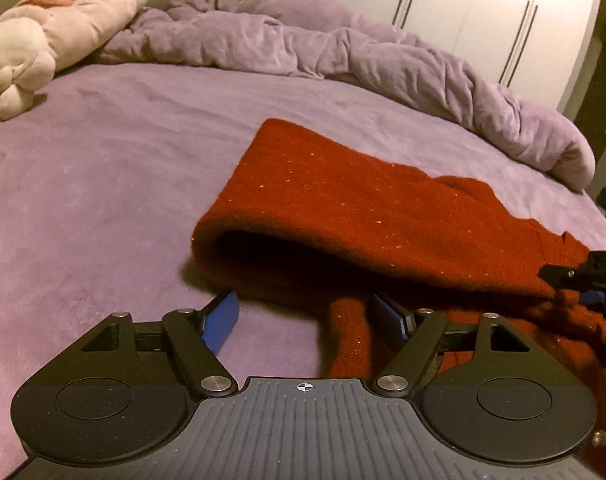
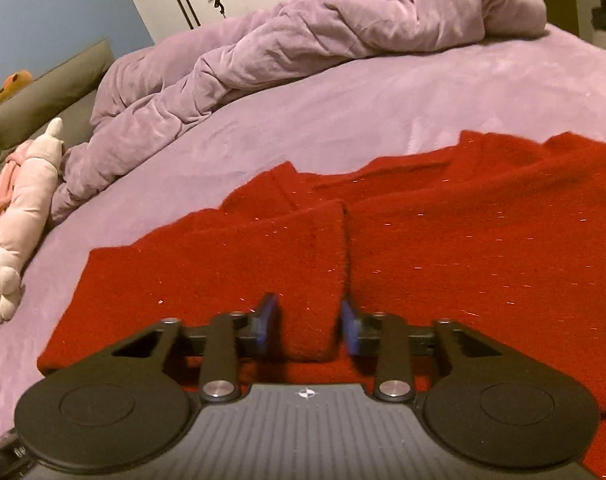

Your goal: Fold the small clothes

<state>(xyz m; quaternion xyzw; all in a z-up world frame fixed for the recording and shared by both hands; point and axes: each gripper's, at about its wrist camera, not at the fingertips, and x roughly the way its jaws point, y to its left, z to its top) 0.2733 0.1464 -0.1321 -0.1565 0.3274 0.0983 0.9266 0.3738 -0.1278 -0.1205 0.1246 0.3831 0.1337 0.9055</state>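
Your left gripper (image 1: 309, 320) is wide open, pads straddling a hanging strip of the red sweater (image 1: 383, 216), nothing clamped. Your right gripper (image 2: 309, 322) has a raised fold of that sweater between its blue pads; can't tell if it's actually pinched. Sweater lies on the purple bed (image 1: 103, 184), plush toy (image 1: 43, 40) at 10 o'clock.

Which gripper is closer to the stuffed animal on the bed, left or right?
Left, most likely. The plush toy lies far ahead-left of the left gripper, which straddles the red garment's edge. The right gripper sits further right, jaws around a fold of the garment.
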